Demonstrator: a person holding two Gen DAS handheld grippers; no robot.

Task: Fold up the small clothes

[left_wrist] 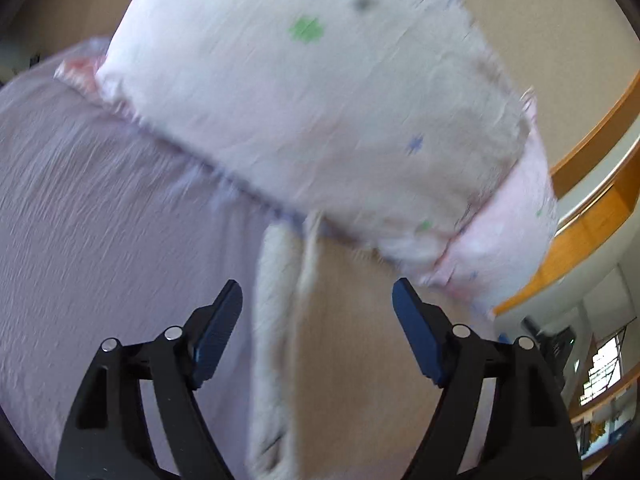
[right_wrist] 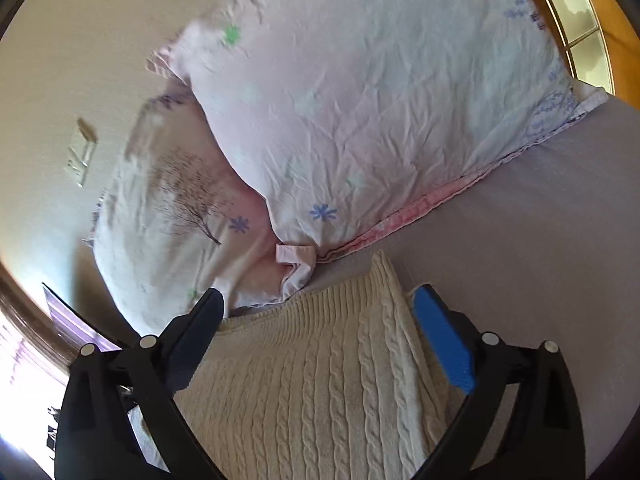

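Note:
A cream cable-knit sweater [right_wrist: 320, 380] lies on the lilac bed sheet [right_wrist: 560, 260], its ribbed hem towards the pillows. My right gripper [right_wrist: 318, 316] is open, its fingers spread to either side of the sweater's upper part and holding nothing. In the blurred left wrist view a narrow cream strip of the sweater [left_wrist: 276, 340] hangs or lies between the fingers of my left gripper [left_wrist: 318, 300], which is open and not closed on it.
Two pale pink flowered pillows [right_wrist: 380, 100] [right_wrist: 180, 208] lie against the beige wall just beyond the sweater. One pillow [left_wrist: 320, 112] fills the left wrist view. A wooden window frame [left_wrist: 592, 208] is on the right. The sheet [left_wrist: 100, 240] spreads left.

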